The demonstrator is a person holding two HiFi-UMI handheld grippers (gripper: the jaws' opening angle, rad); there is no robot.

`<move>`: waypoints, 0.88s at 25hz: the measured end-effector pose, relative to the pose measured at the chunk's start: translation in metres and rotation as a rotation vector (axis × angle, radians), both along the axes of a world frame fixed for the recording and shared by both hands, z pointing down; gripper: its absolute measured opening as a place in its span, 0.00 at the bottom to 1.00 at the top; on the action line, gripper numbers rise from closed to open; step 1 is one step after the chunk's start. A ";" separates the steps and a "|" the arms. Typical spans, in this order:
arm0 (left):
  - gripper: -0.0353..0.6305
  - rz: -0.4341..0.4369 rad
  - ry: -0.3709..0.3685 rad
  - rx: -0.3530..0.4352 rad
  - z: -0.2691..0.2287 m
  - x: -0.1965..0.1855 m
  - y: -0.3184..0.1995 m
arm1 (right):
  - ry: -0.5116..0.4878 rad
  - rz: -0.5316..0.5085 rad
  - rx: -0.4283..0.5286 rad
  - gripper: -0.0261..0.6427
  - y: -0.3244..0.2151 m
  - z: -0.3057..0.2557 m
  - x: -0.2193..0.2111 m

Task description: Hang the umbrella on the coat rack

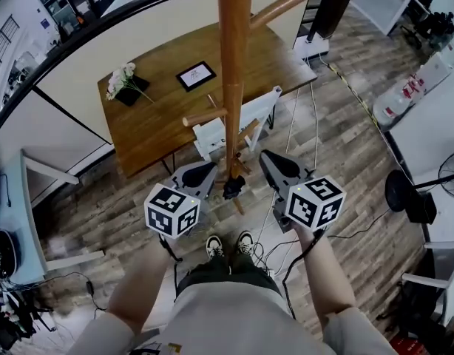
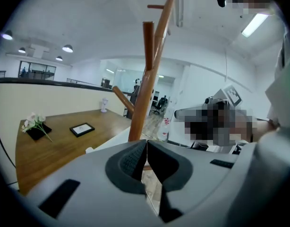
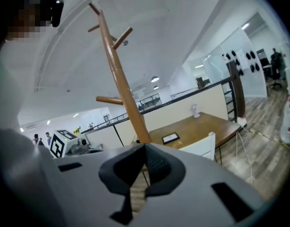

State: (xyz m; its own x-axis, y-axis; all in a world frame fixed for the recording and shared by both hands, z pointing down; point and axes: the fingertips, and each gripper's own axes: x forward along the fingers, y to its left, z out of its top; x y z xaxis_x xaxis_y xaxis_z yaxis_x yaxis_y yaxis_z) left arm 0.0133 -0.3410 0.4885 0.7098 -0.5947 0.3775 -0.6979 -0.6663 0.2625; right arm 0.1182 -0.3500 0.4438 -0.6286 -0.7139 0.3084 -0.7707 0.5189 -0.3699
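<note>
- The left gripper was held with its jaws closed tip to tip and nothing gripped between them. The same was seen of the right gripper.
- The coat rack was found between the two grippers, with its pole just ahead of both sets of jaw tips and pegs branching off at several heights.
- A small dark object, possibly the umbrella, was seen low against the pole. Whether it hung from a peg could not be told.
- Behind the rack a wooden table was seen, bearing flowers and a picture frame, with a white chair near the pole.
- Cables were seen lying across the floor to the right.
</note>
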 end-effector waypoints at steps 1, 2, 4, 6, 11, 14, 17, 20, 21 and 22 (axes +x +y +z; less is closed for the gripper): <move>0.06 0.005 0.000 0.015 -0.009 -0.001 0.002 | -0.001 0.000 0.020 0.04 0.002 -0.012 -0.001; 0.06 0.011 0.000 0.030 -0.019 -0.001 0.004 | -0.006 0.000 0.039 0.04 0.004 -0.024 -0.002; 0.06 0.020 -0.007 0.061 -0.037 -0.003 0.008 | -0.013 -0.002 0.079 0.05 0.009 -0.048 -0.004; 0.06 0.022 -0.014 0.093 -0.055 -0.005 0.012 | -0.004 -0.008 0.122 0.05 0.015 -0.069 -0.006; 0.06 0.026 0.012 0.178 -0.105 -0.010 0.021 | 0.034 -0.023 0.221 0.05 0.030 -0.115 -0.010; 0.06 0.026 0.029 0.228 -0.134 -0.013 0.026 | 0.083 -0.045 0.273 0.04 0.040 -0.138 -0.015; 0.06 0.020 0.055 0.278 -0.161 -0.017 0.031 | 0.091 -0.044 0.313 0.04 0.048 -0.156 -0.016; 0.06 0.020 0.068 0.327 -0.187 -0.020 0.041 | 0.066 -0.024 0.335 0.04 0.057 -0.172 -0.011; 0.06 0.020 0.068 0.343 -0.195 -0.021 0.044 | 0.059 -0.018 0.345 0.04 0.059 -0.178 -0.009; 0.06 0.020 0.062 0.360 -0.203 -0.022 0.048 | 0.056 -0.014 0.356 0.04 0.062 -0.183 -0.007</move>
State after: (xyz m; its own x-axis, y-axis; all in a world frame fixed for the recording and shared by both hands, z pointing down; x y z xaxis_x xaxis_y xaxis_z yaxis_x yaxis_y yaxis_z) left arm -0.0084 -0.2933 0.2854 0.7379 -0.6672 0.1021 -0.6736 -0.7374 0.0498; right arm 0.1114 -0.2878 0.2610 -0.6282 -0.7743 0.0760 -0.7766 0.6181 -0.1219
